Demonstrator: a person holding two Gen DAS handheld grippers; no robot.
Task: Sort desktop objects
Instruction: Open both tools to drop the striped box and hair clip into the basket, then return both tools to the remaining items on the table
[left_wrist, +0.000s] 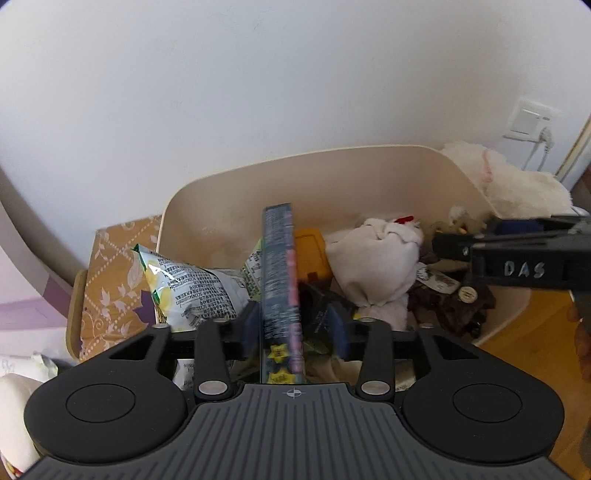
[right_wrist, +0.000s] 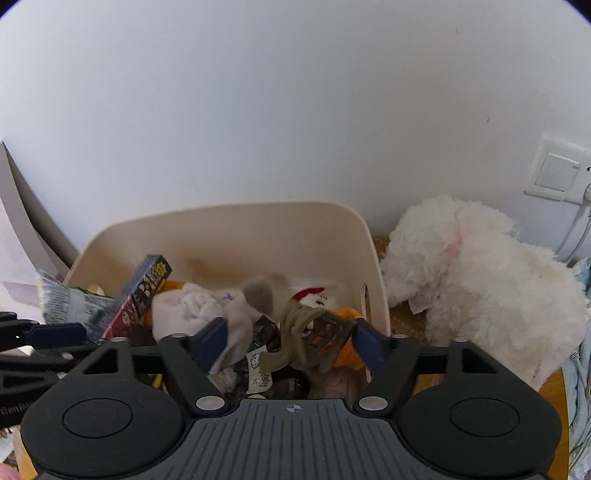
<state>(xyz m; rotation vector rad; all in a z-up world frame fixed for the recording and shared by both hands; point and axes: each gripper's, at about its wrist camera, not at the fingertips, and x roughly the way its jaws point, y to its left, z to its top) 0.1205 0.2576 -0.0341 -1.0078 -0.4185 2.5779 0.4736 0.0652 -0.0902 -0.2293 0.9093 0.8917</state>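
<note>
A cream plastic bin (left_wrist: 369, 166) (right_wrist: 229, 221) stands against the wall, full of mixed items. My left gripper (left_wrist: 295, 328) is over its near rim. Between its blue pads (left_wrist: 249, 328) a flat dark box with pink lettering and yellow stars (left_wrist: 280, 280) stands on edge; a gap shows on each side, so the pads do not press it. My right gripper (right_wrist: 291, 345) is wide open above the bin's right half. A blurred olive-grey soft toy (right_wrist: 306, 328) lies between its pads (right_wrist: 369, 347) without being pinched. The same box (right_wrist: 144, 291) leans at the bin's left.
In the bin lie a crinkled snack bag (left_wrist: 192, 288), a white cloth bundle (left_wrist: 373, 258), a yellow block (left_wrist: 310, 251) and a dark brown toy (left_wrist: 450, 306). A white plush animal (right_wrist: 480, 277) sits right of the bin. A wall socket (right_wrist: 557, 173) is behind it.
</note>
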